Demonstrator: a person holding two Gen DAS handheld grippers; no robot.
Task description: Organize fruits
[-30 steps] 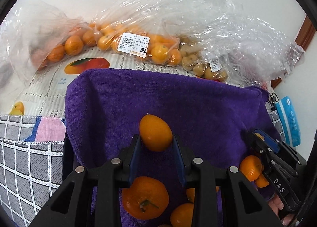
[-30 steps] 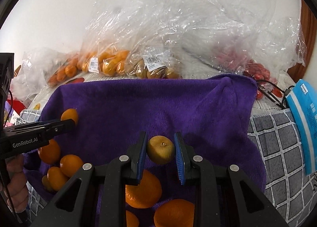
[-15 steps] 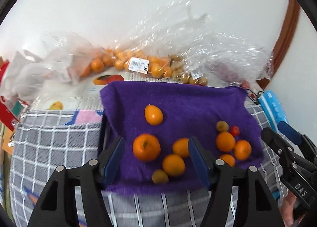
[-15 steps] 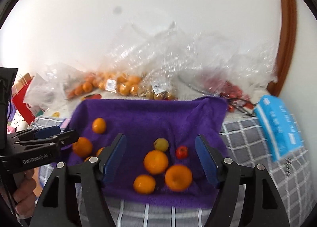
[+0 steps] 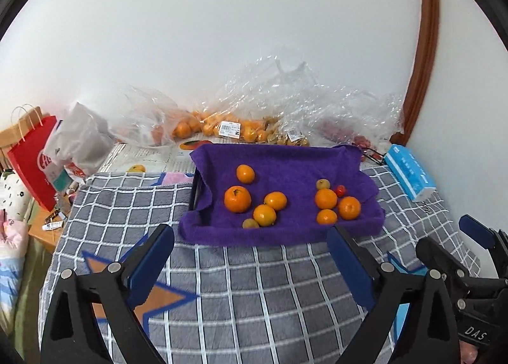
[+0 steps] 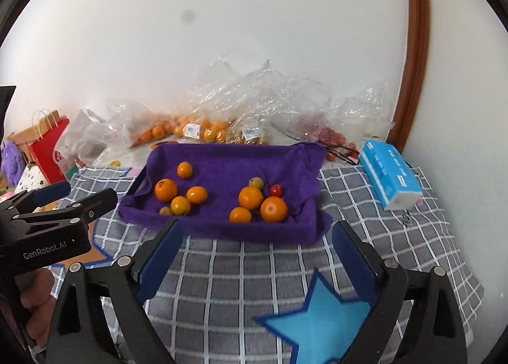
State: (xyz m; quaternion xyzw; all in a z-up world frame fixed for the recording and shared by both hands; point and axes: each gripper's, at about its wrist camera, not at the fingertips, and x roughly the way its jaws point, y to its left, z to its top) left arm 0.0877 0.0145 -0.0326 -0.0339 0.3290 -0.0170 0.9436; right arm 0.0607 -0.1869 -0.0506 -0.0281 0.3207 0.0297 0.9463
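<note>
A tray covered by a purple towel (image 5: 285,164) (image 6: 228,157) sits on a grey checked blanket. On it lie two groups of fruit. The left group (image 5: 254,202) (image 6: 179,192) has several oranges and a small yellowish fruit. The right group (image 5: 336,202) (image 6: 258,202) has three oranges, a yellowish fruit and a small red fruit (image 6: 275,190). My left gripper (image 5: 250,256) and right gripper (image 6: 257,249) are both open and empty, held back above the blanket in front of the tray.
Clear plastic bags of oranges and other fruit (image 5: 238,129) (image 6: 206,130) lie against the wall behind the tray. A blue tissue pack (image 5: 409,170) (image 6: 392,178) lies to the right. A red paper bag (image 5: 31,154) stands at the left.
Both grippers let go of their fruit, opened wide and pulled far back from the tray. The orange and the yellowish fruit now lie on the towel.
</note>
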